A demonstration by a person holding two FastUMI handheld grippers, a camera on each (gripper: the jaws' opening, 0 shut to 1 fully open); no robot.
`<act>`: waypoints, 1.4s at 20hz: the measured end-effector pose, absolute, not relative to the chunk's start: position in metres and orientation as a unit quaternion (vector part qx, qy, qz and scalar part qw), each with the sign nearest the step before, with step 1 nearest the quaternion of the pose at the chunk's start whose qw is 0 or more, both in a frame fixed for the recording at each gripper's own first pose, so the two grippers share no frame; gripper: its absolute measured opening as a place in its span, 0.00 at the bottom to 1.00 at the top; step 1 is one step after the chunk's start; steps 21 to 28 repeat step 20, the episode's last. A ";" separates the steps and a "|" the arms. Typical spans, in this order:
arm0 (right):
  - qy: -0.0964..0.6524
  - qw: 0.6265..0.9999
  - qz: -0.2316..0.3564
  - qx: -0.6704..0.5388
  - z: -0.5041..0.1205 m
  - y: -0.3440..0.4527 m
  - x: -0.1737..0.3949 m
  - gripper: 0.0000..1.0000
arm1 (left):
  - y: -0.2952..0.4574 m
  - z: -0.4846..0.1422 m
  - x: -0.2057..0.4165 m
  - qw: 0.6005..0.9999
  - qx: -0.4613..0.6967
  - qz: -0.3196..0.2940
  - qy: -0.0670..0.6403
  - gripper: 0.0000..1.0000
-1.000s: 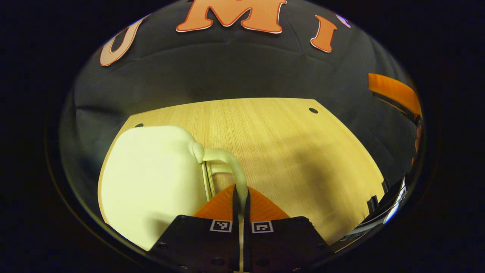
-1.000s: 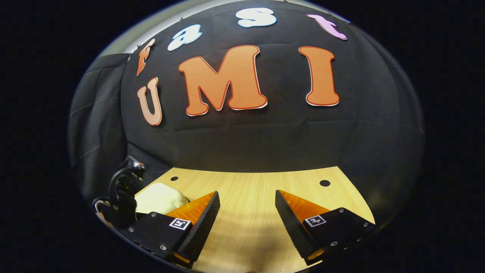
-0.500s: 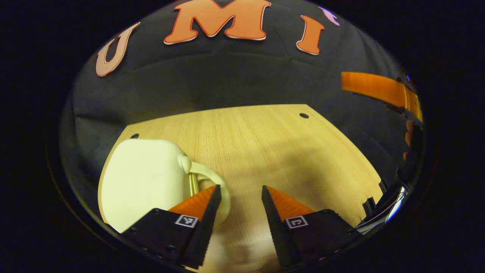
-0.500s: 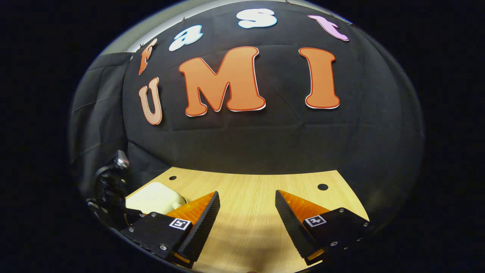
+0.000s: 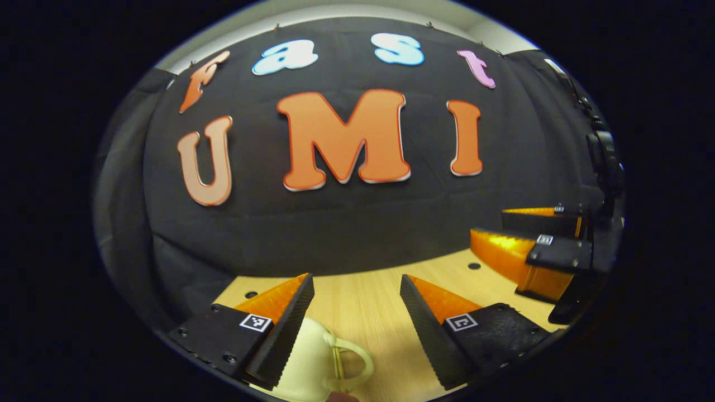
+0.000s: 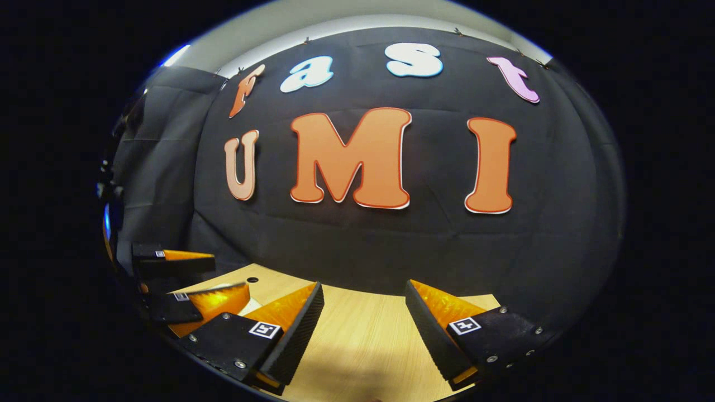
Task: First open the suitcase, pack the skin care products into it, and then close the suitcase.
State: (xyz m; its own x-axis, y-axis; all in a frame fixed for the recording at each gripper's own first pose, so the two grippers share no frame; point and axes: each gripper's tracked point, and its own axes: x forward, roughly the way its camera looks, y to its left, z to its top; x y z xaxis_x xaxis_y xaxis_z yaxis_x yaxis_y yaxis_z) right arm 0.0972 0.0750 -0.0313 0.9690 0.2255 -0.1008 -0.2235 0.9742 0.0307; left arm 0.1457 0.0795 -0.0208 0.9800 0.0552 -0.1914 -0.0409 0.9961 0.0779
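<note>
As far as we can judge, the task looks finished or nearly so: the cream suitcase (image 5: 313, 363) lies closed on the tabletop (image 5: 368, 312), its handle (image 5: 354, 360) between and just below the left gripper (image 5: 357, 312), whose jaws stand apart and grip nothing. We see no skin care products on the bare wood, so we take them to be packed inside. Off to the side, the right gripper (image 6: 363, 321) hovers over the tabletop, jaws apart and empty. What seems left is only drawing back.
</note>
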 end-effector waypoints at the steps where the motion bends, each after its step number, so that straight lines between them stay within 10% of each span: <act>1: 0.050 0.991 0.121 0.013 -0.029 0.082 0.095 0.94 | 0.082 -0.011 0.147 0.996 0.031 0.036 0.080 0.97; 28: -0.011 0.997 0.075 -0.002 0.035 0.101 0.084 0.95 | 0.131 0.065 0.147 0.998 -0.021 0.057 0.003 0.98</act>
